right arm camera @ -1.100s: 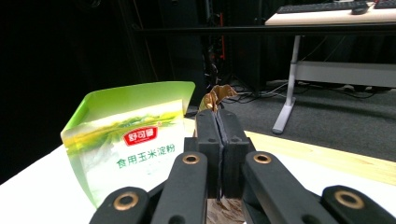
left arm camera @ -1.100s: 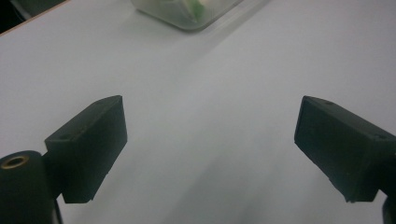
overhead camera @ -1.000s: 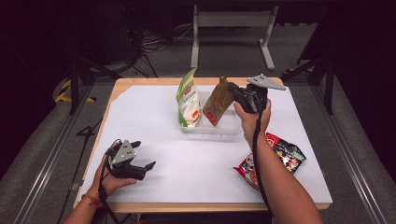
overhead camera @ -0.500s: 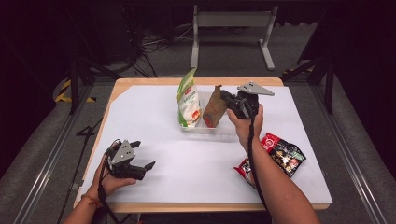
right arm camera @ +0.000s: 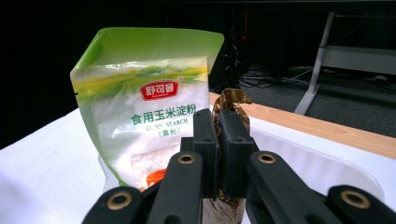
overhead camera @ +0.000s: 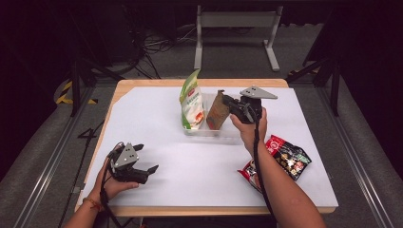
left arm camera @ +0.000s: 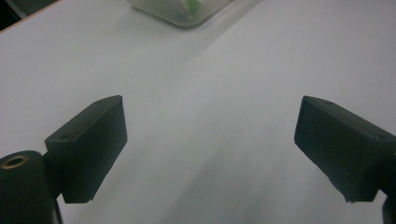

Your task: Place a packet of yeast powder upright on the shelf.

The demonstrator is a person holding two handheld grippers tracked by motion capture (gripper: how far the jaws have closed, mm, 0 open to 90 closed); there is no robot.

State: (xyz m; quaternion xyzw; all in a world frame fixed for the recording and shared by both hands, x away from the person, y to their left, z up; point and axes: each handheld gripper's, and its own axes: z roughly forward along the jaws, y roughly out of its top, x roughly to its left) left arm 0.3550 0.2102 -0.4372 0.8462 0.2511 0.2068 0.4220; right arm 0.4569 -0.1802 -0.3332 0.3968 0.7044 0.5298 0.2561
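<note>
From above, we see our right gripper (overhead camera: 231,105) clamped on the brown packet (overhead camera: 217,112), which stands in the clear tray (overhead camera: 211,133) beside the green starch bag (overhead camera: 192,100). Our left gripper (left arm camera: 210,154) rests on the white table (left arm camera: 224,70), jaws apart. In the right gripper view, the packet (right arm camera: 232,100) sits pinched between the jaws.

**Open paper in front, crowded tray behind**

The white paper-covered table (overhead camera: 199,175) lies bare across its middle and front left; a clear plastic tray (overhead camera: 223,133) stands at the back centre, holding an upright green-and-white starch pouch (overhead camera: 192,102) and a brown foil packet (overhead camera: 217,111) just beside it; a red-and-black snack bag (overhead camera: 285,159) blocks the front right, beside the person's right forearm (overhead camera: 278,190).
</note>
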